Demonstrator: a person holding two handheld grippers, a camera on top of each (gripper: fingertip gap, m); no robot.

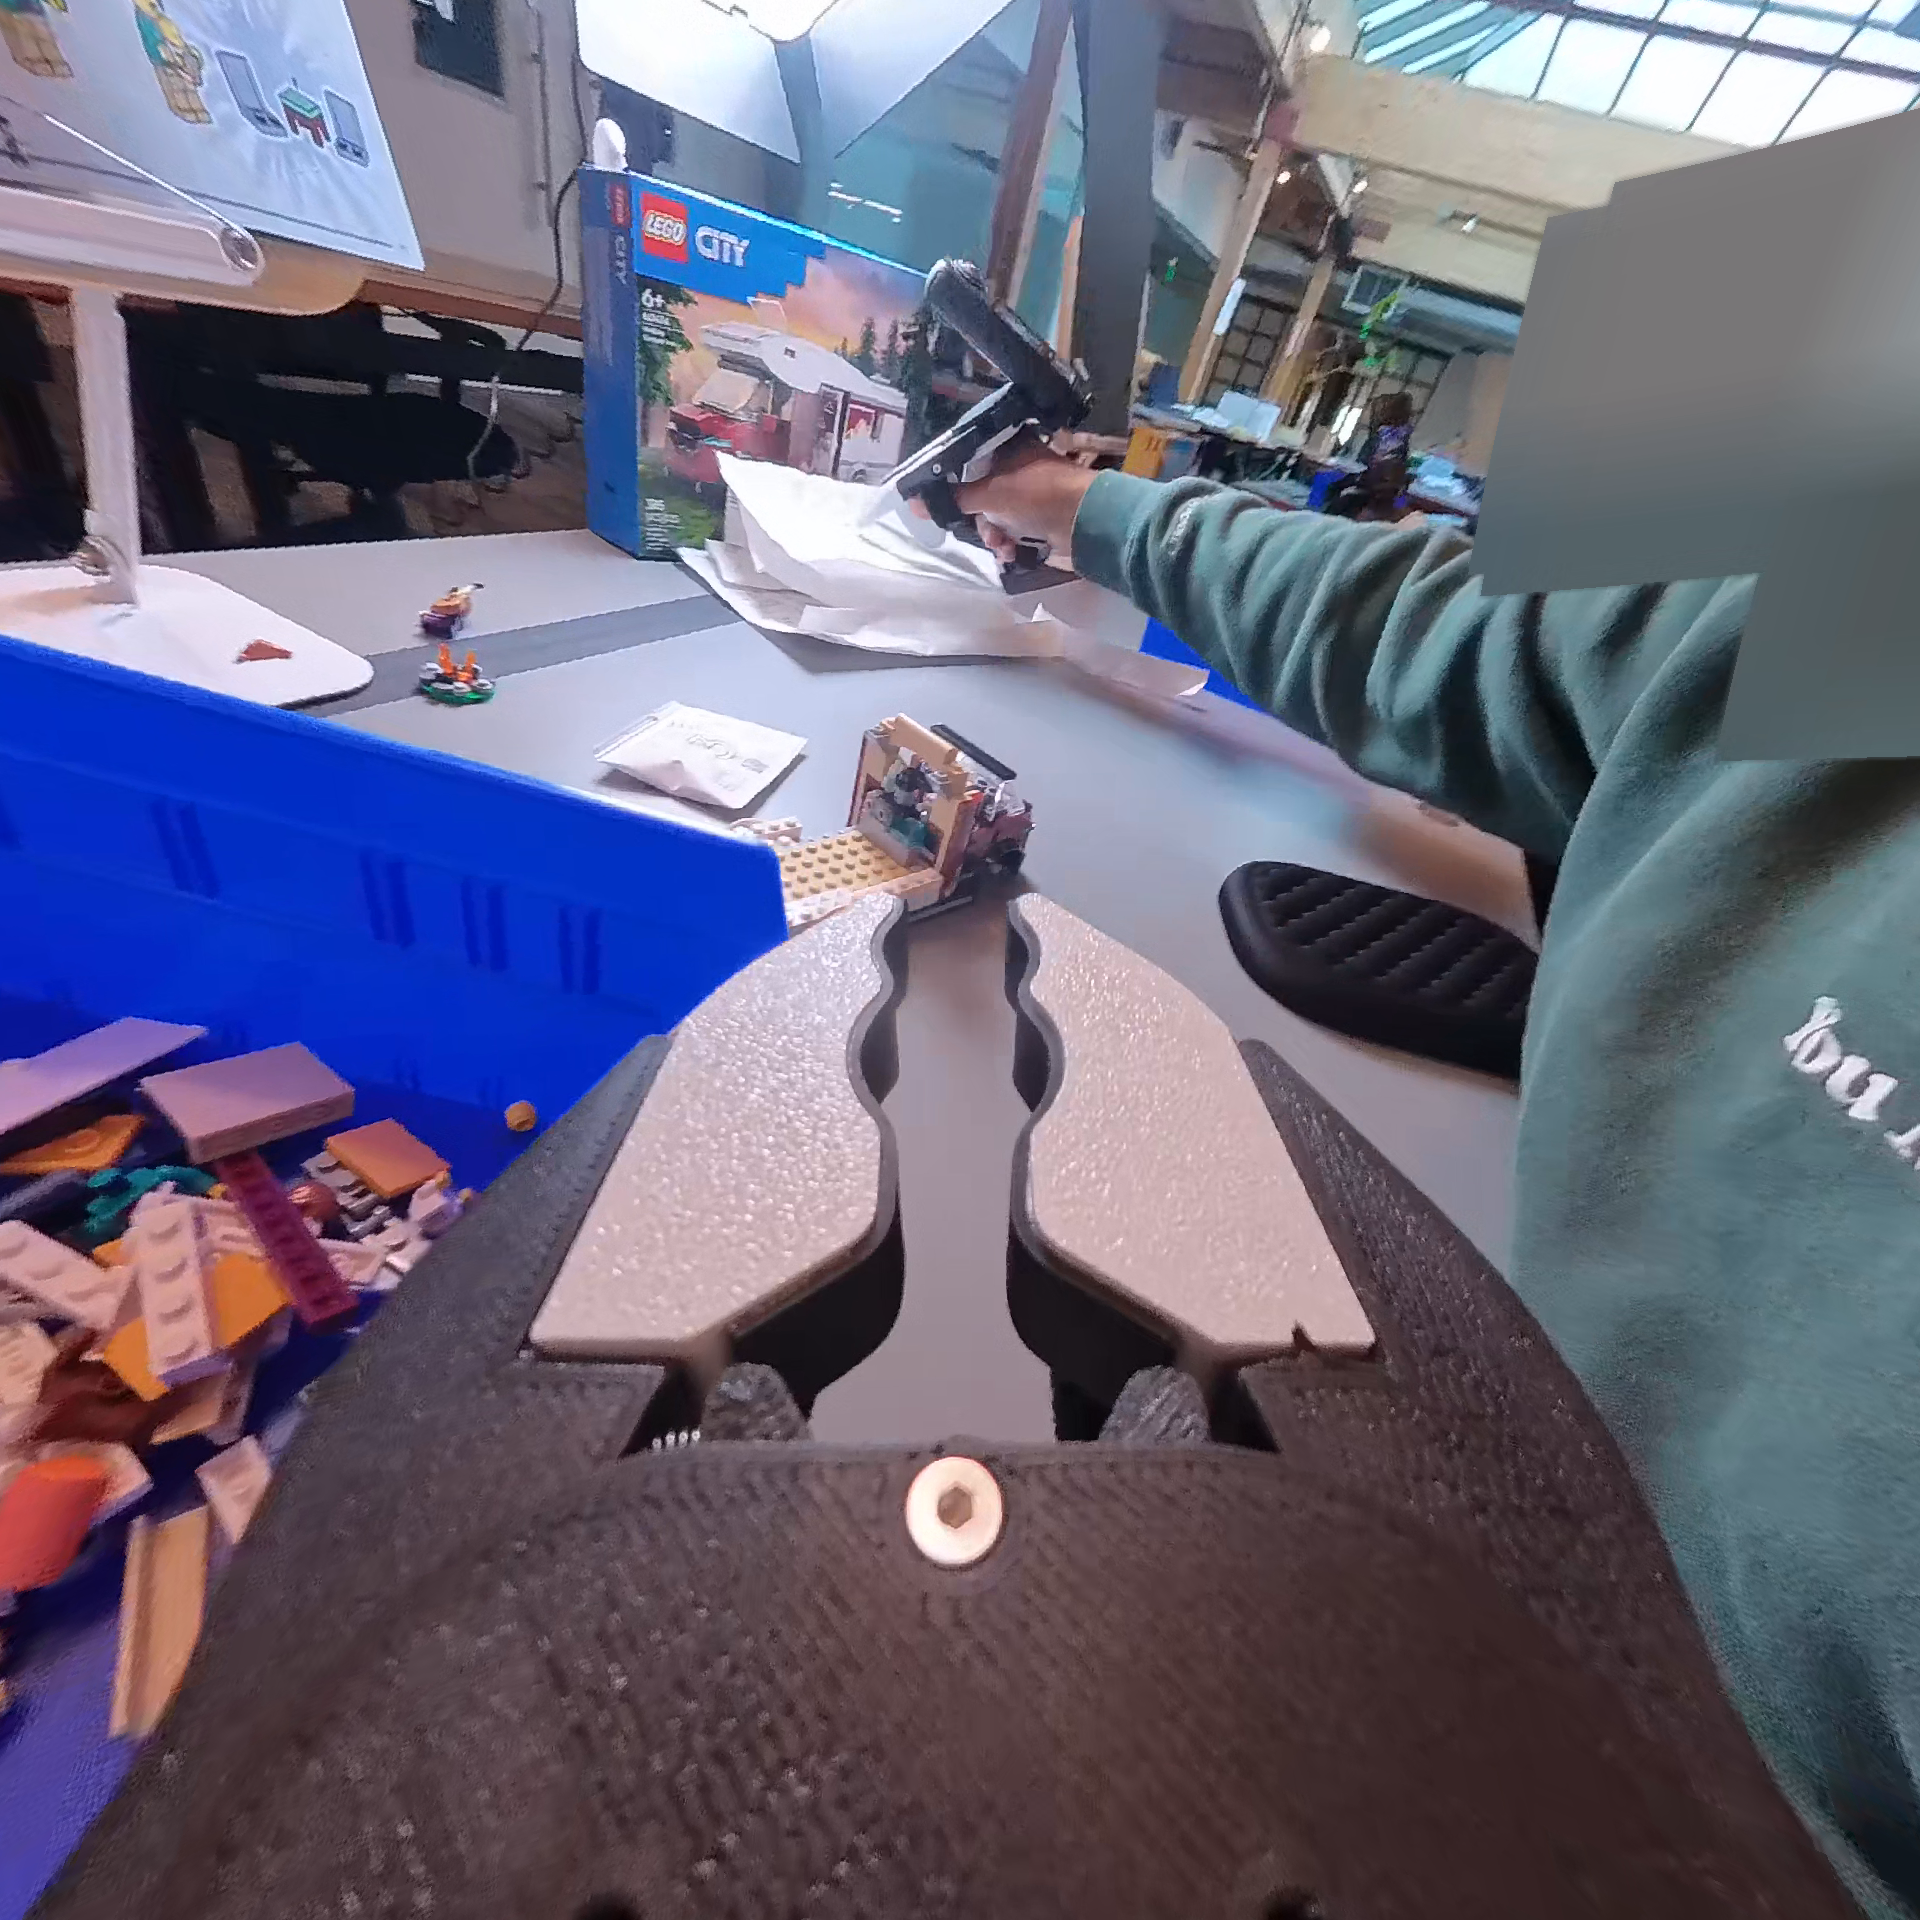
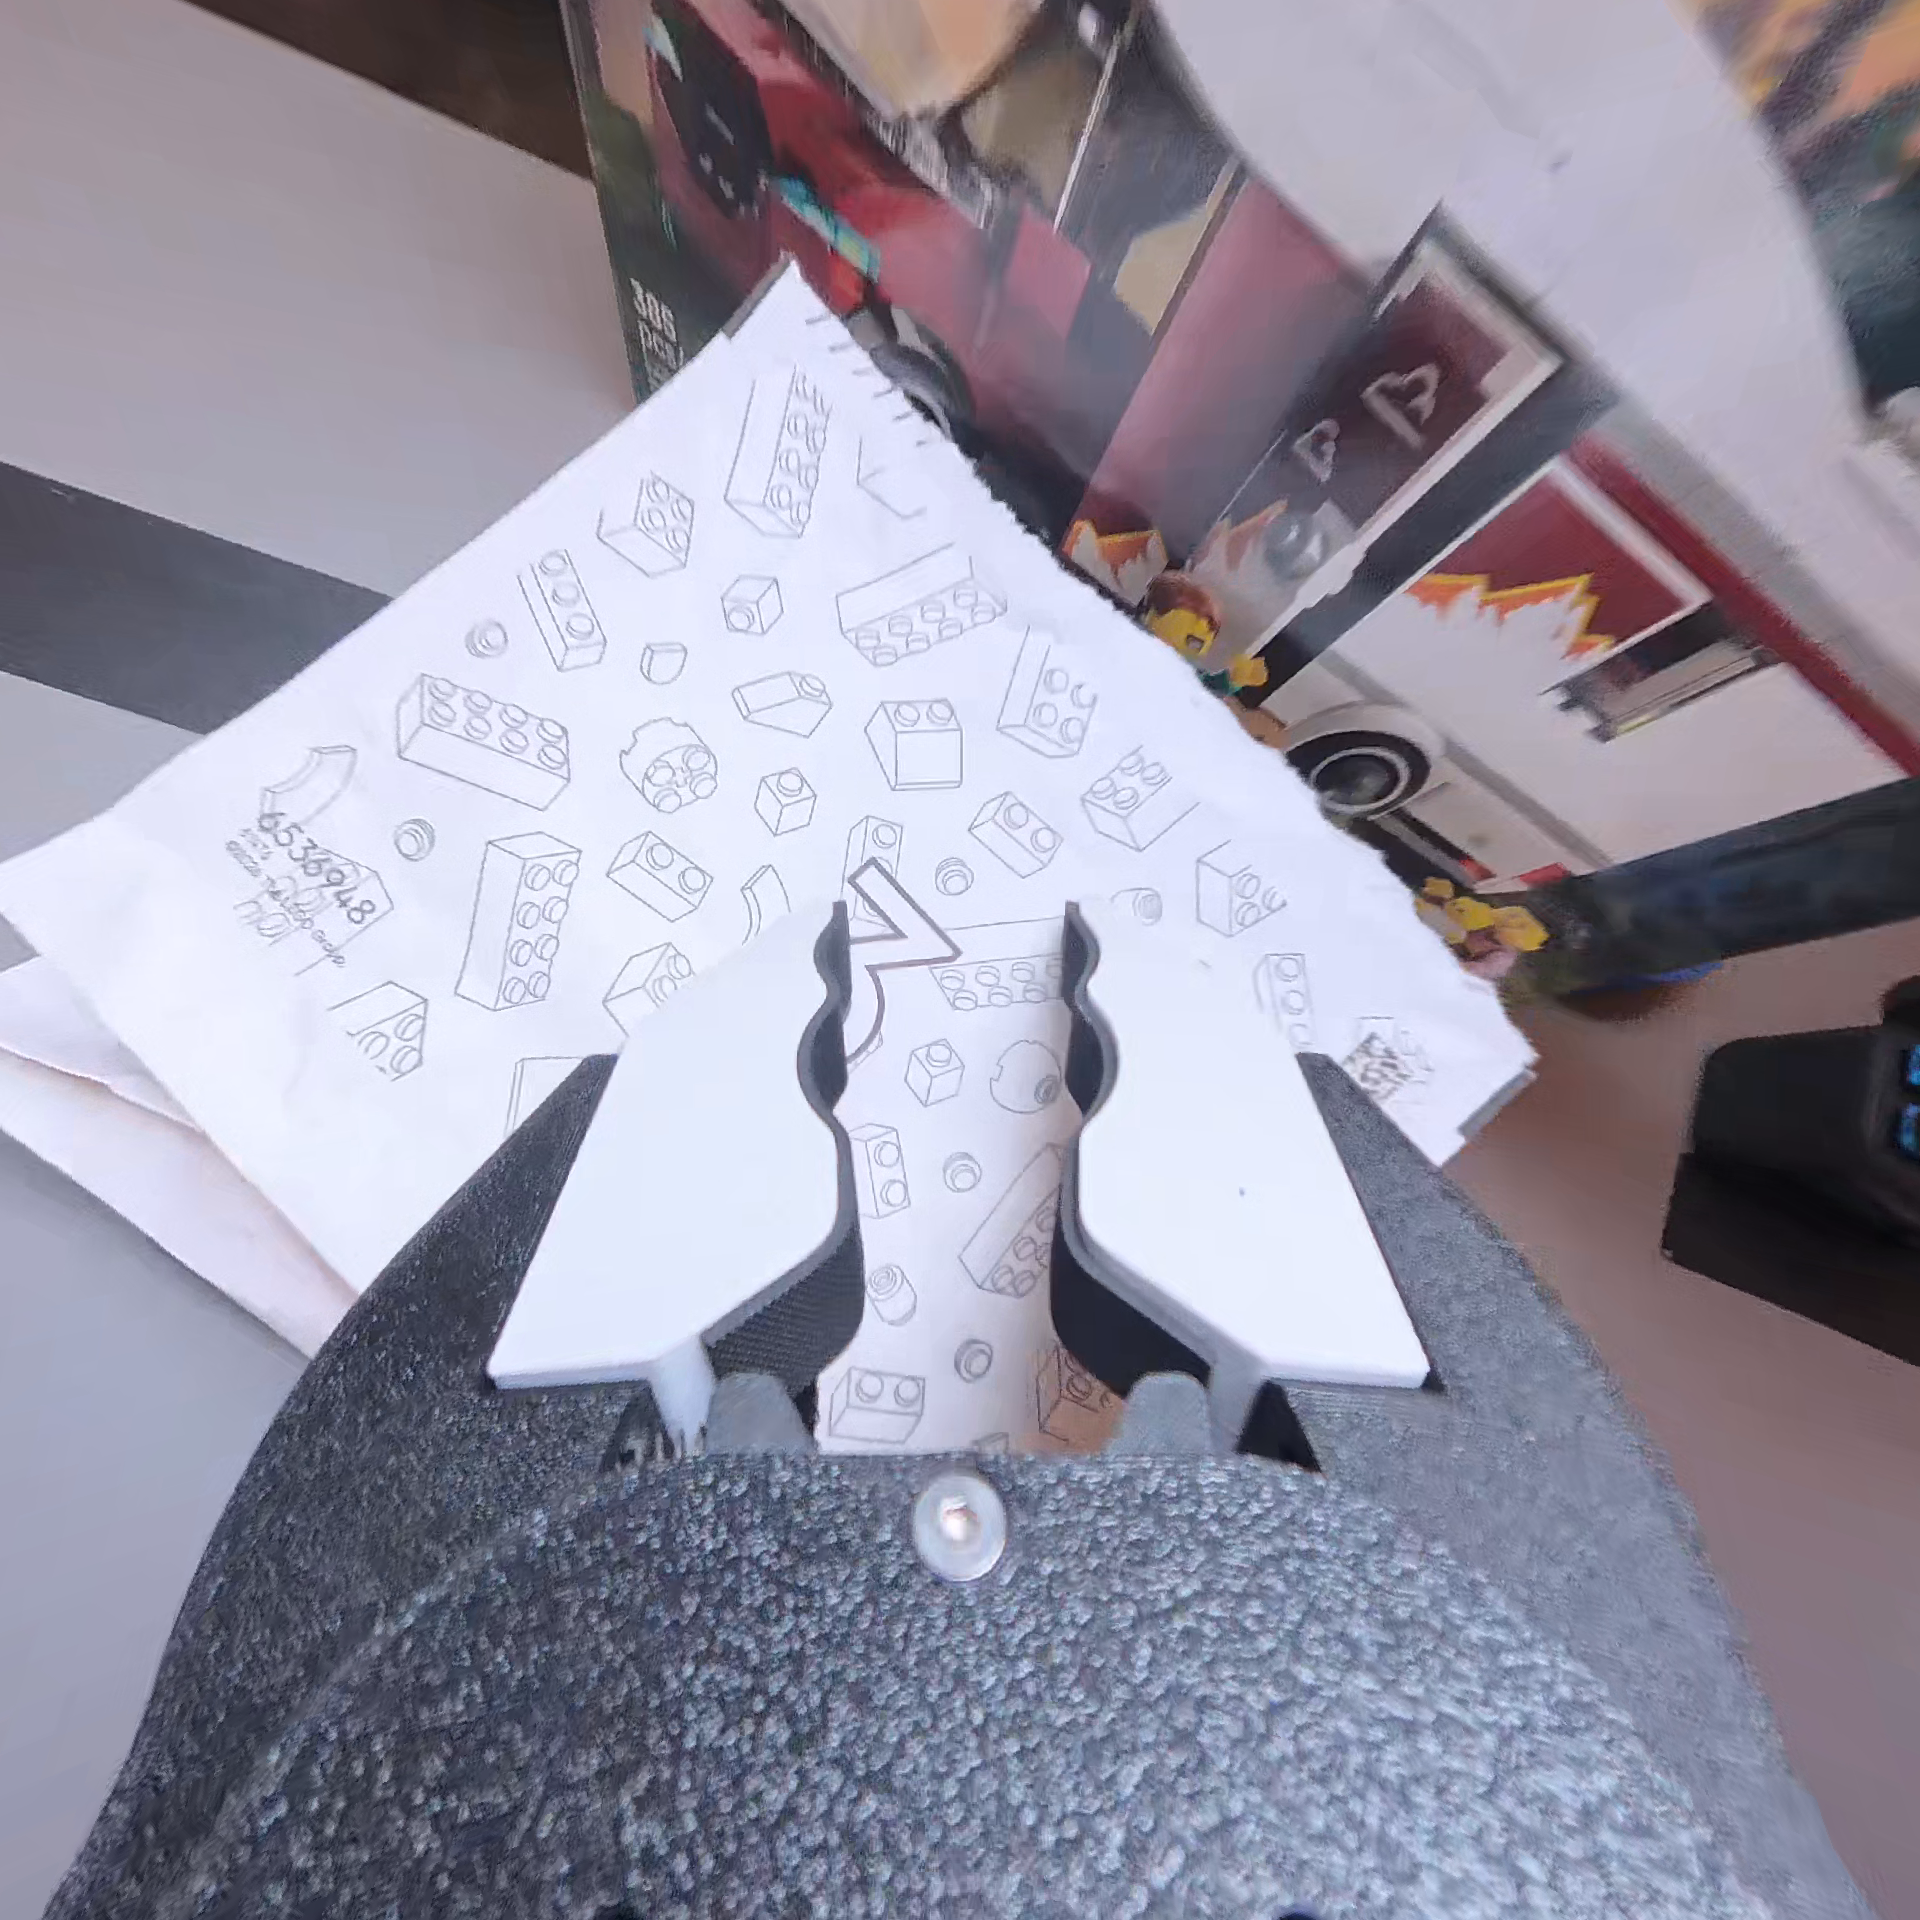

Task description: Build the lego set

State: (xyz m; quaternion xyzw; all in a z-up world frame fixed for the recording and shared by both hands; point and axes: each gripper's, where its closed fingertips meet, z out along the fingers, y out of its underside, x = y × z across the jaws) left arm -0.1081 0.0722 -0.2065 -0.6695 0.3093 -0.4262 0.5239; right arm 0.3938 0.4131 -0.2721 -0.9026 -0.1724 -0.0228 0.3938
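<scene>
My left gripper (image 1: 961, 920) is open and empty, low over the grey table (image 1: 1122, 831), just short of the part-built camper model (image 1: 925, 816) with its tan studded plate. A blue bin (image 1: 364, 894) of loose bricks (image 1: 208, 1226) lies to its left. My right gripper (image 2: 956, 920) is open and empty, hovering over a white paper bag (image 2: 644, 748) printed with brick outlines. In the left wrist view it (image 1: 909, 483) is held by a hand in a green sleeve, pointing down at the paper bags (image 1: 862, 571).
The set's box (image 1: 727, 364) stands behind the bags and fills the back of the right wrist view (image 2: 1143, 260). A small paper bag (image 1: 707, 753), a campfire build (image 1: 457, 675), a small purple build (image 1: 449, 613), the booklet stand (image 1: 177, 634) and a black pad (image 1: 1371, 956) are on the table. Across from one pair of fingers to the other is roughly 60 cm. My right tips are about 40 cm from the part-built camper model (image 1: 925, 816), my left tips only 20 cm.
</scene>
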